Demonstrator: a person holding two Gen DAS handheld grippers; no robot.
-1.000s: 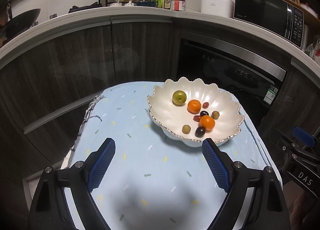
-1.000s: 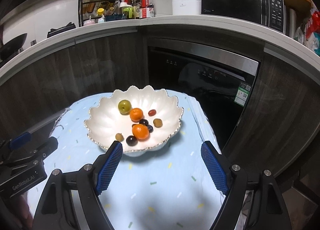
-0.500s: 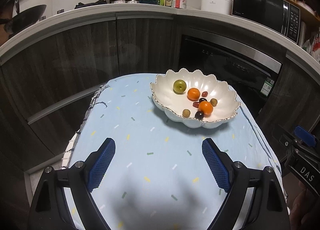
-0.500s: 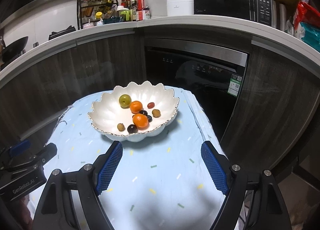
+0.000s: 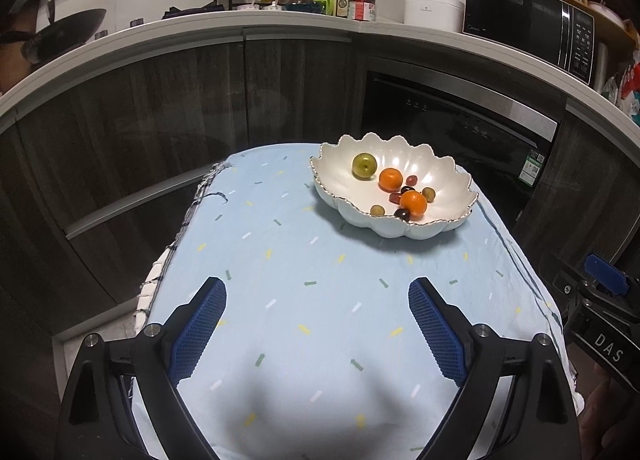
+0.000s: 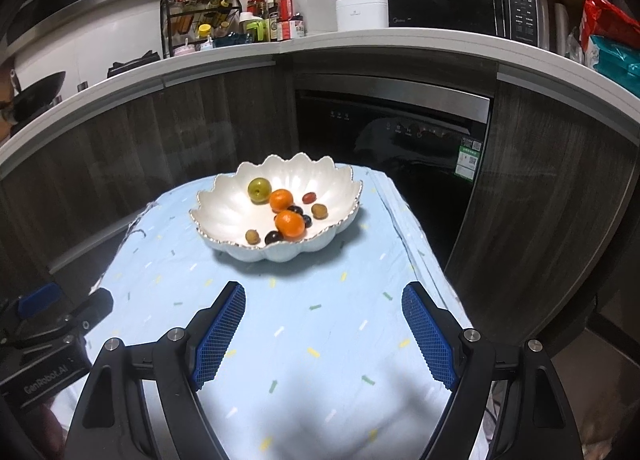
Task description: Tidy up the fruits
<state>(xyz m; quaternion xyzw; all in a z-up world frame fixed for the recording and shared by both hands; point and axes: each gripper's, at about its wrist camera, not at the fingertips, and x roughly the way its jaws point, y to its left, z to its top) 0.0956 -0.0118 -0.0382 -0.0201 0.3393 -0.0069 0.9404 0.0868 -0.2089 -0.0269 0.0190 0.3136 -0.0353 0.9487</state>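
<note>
Both the left gripper and right gripper hang with fingers spread, empty, the left just having widened. The fruits in the scalloped bowl look small, round and prone to roll (grapes bruise easily), so pinch each gently across its middle.

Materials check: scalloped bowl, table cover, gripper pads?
Bowl: looks like glazed ceramic, glossy white with highlights and a metallic-looking rim. Table cover: woven cloth, matte light blue with a frayed edge. Right gripper pads: probably rubber or plastic, blue with a gridded texture.
</note>
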